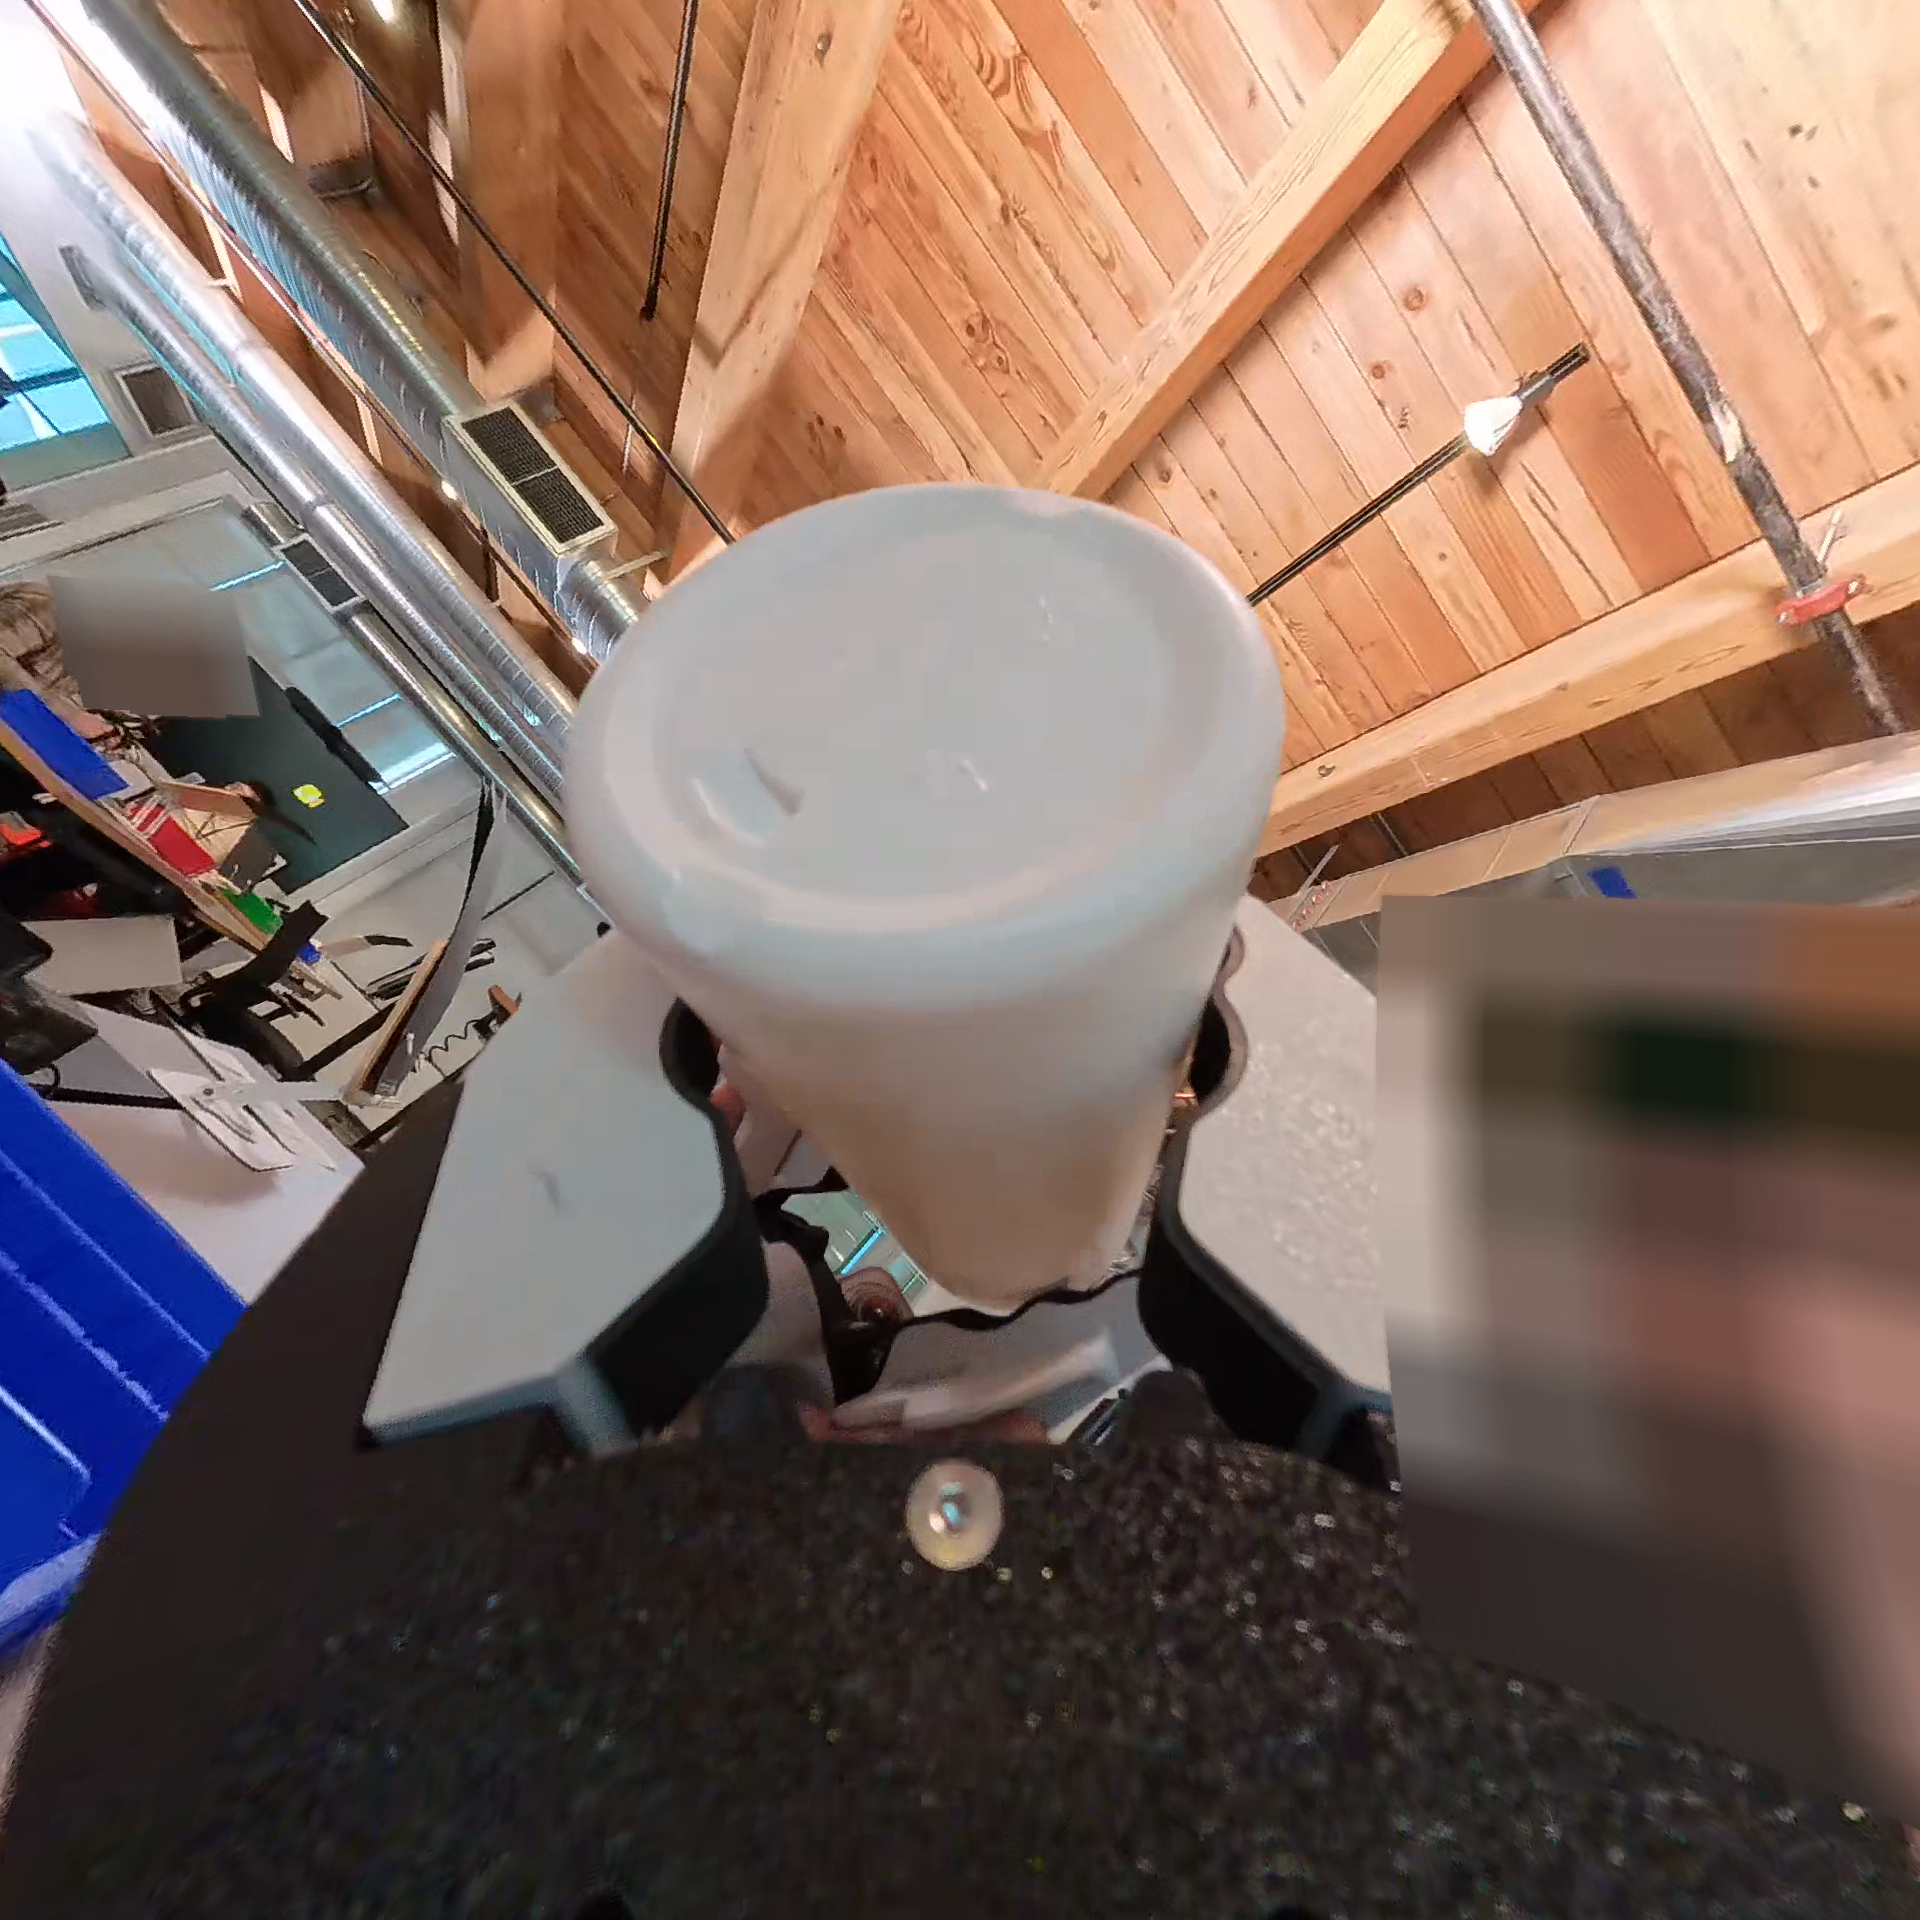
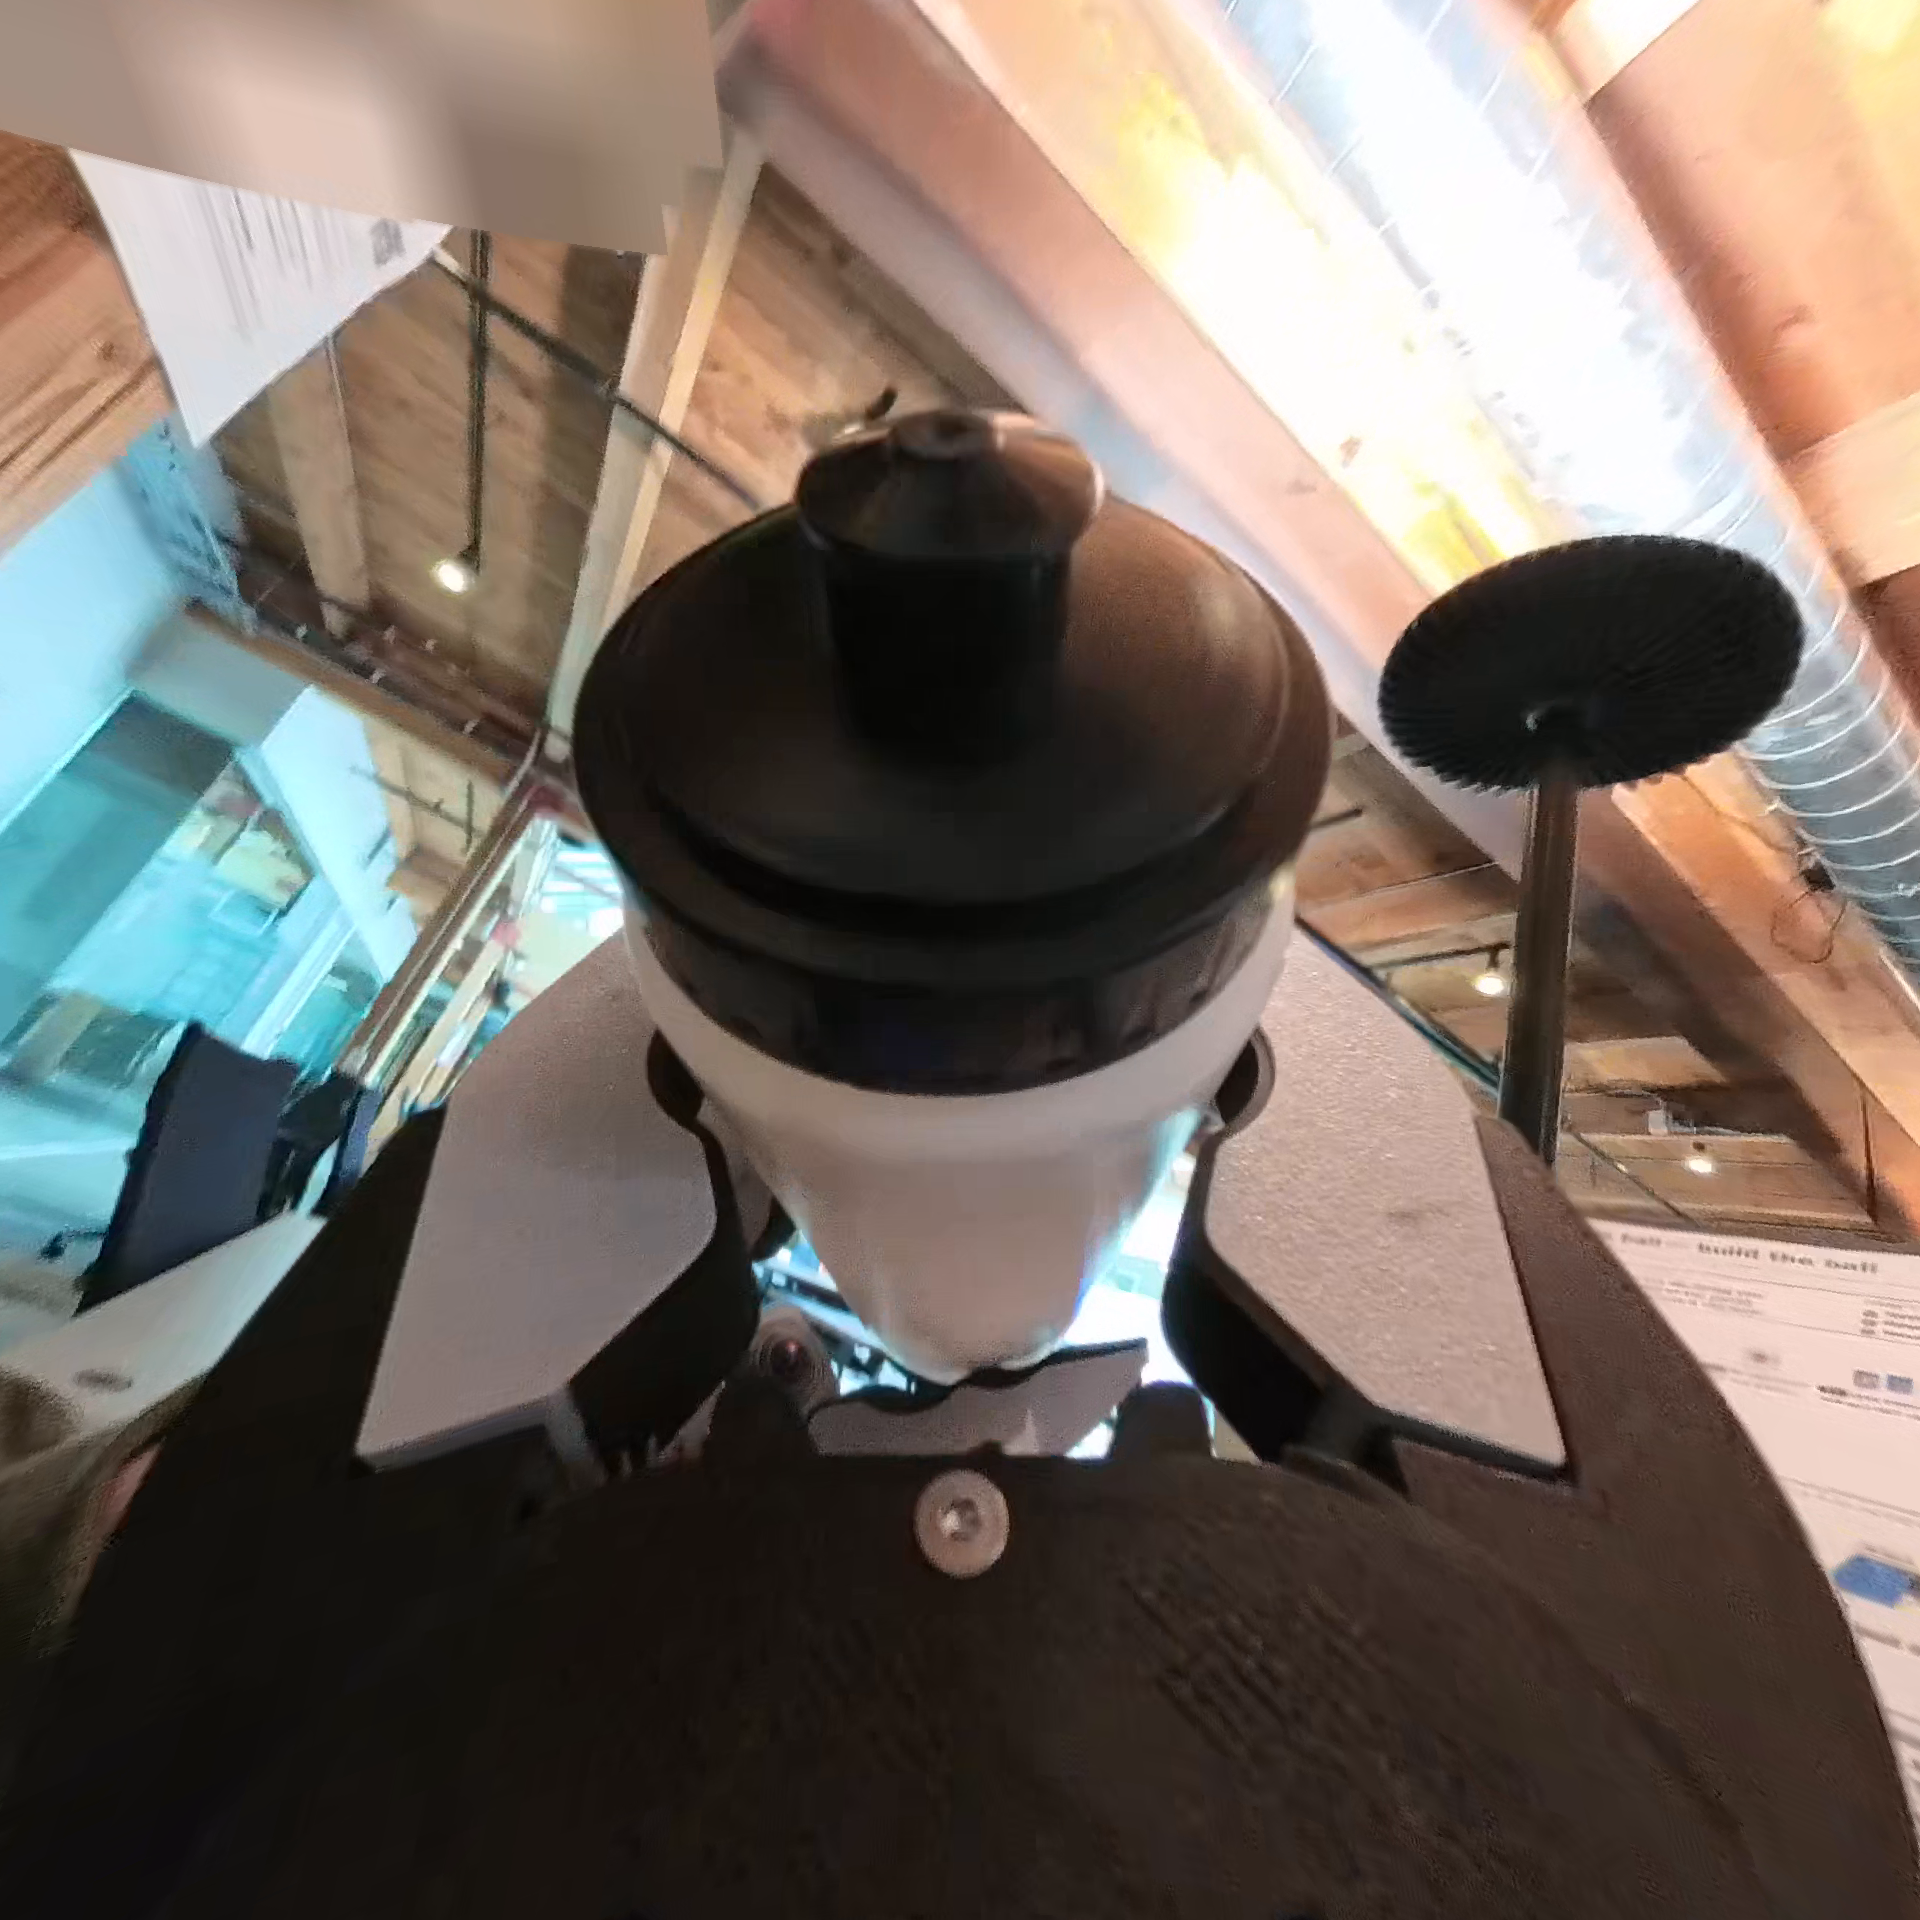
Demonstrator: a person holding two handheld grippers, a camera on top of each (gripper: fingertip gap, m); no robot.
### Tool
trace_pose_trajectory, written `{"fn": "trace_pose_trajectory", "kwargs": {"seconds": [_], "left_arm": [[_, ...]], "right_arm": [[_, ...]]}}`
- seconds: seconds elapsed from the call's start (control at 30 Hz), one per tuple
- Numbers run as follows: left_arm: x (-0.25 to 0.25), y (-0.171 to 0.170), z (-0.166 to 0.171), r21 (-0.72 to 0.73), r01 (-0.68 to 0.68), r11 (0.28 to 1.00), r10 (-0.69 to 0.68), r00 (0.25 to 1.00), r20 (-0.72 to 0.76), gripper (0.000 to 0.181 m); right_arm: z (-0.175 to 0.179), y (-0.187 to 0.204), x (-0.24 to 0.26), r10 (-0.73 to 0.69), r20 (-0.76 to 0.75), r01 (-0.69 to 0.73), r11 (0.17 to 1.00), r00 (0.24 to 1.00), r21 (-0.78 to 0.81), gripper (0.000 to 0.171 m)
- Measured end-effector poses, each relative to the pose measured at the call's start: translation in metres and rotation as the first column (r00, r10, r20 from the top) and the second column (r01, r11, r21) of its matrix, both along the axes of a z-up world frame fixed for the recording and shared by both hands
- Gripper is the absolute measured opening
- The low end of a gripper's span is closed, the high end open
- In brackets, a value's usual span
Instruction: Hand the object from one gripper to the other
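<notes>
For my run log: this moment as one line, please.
left tongs: shut on white bottle, base outward | right tongs: shut on white bottle, cap outward

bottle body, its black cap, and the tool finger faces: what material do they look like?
Bottle body: looks like matte, milky-white plastic, slightly translucent, with moulded marks in its base. Black cap: probably hard plastic, smooth semi-gloss, soft highlights on the dome and spout. Left tool and right tool finger faces: flat grey, fine grainy texture, possibly printed plastic or a coating; cannot tell which.

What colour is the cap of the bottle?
Black cap on a white bottle, clearest in the right wrist view.
</notes>
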State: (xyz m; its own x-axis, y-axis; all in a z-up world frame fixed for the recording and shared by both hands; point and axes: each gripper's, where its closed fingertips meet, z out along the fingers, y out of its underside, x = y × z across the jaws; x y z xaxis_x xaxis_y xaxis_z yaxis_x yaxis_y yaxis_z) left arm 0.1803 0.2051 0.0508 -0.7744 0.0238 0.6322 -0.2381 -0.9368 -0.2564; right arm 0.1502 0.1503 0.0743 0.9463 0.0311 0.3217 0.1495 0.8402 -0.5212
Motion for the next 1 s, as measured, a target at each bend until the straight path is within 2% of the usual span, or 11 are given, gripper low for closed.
{"fn": "trace_pose_trajectory", "kwargs": {"seconds": [0.03, 0.2, 0.27, 0.33, 0.4, 0.47, 0.53, 0.6, 0.63, 0.8, 1.0], "left_arm": [[0.000, -0.002, 0.001, -0.006, 0.008, 1.000, -0.008, 1.000, -0.001, 0.091], [0.003, -0.016, -0.011, 0.076, 0.194, 0.978, -0.194, 0.981, -0.010, 0.091], [0.005, -0.020, -0.021, 0.240, 0.177, 0.954, -0.179, 0.984, -0.012, 0.091], [0.013, -0.013, -0.036, 0.461, 0.050, 0.886, -0.042, 0.999, -0.027, 0.092], [0.029, 0.007, -0.055, 0.723, -0.219, 0.655, 0.279, 0.960, 0.038, 0.097], [0.031, 0.026, -0.051, 0.830, -0.467, 0.306, 0.515, 0.814, 0.269, 0.101], [0.021, 0.014, -0.041, 0.804, -0.594, 0.008, 0.495, 0.701, 0.513, 0.096], [0.026, -0.005, -0.057, 0.811, -0.547, -0.209, 0.403, 0.707, 0.581, 0.098], [0.030, -0.011, -0.069, 0.825, -0.495, -0.273, 0.374, 0.736, 0.565, 0.101], [0.048, -0.018, -0.096, 0.804, -0.405, -0.436, 0.377, 0.729, 0.571, 0.093], [0.059, -0.015, -0.122, 0.898, -0.299, -0.323, 0.402, 0.816, 0.416, 0.090]], "right_arm": [[0.003, -0.002, 0.000, 0.006, -0.009, -0.006, 1.000, 1.000, 0.016, 0.099], [0.016, -0.013, 0.022, -0.073, -0.075, 0.067, 0.995, 0.995, -0.080, 0.097], [0.025, -0.031, 0.042, -0.155, -0.118, 0.143, 0.984, 0.981, -0.104, 0.097], [0.028, -0.046, 0.056, -0.216, -0.122, 0.196, 0.968, 0.969, -0.160, 0.097], [0.020, -0.045, 0.064, -0.245, -0.097, 0.213, 0.941, 0.965, -0.263, 0.097], [0.009, -0.036, 0.072, -0.285, -0.086, 0.239, 0.906, 0.955, -0.348, 0.097], [-0.001, -0.021, 0.076, -0.312, -0.085, 0.252, 0.877, 0.946, -0.408, 0.097], [-0.013, 0.001, 0.073, -0.267, -0.135, 0.168, 0.851, 0.954, -0.498, 0.098], [-0.015, 0.010, 0.066, -0.221, -0.173, 0.108, 0.859, 0.960, -0.500, 0.098], [-0.052, 0.059, 0.050, -0.167, -0.279, -0.070, 0.734, 0.946, -0.676, 0.097], [-0.076, 0.068, 0.071, -0.264, -0.334, -0.083, 0.661, 0.905, -0.746, 0.097]]}}
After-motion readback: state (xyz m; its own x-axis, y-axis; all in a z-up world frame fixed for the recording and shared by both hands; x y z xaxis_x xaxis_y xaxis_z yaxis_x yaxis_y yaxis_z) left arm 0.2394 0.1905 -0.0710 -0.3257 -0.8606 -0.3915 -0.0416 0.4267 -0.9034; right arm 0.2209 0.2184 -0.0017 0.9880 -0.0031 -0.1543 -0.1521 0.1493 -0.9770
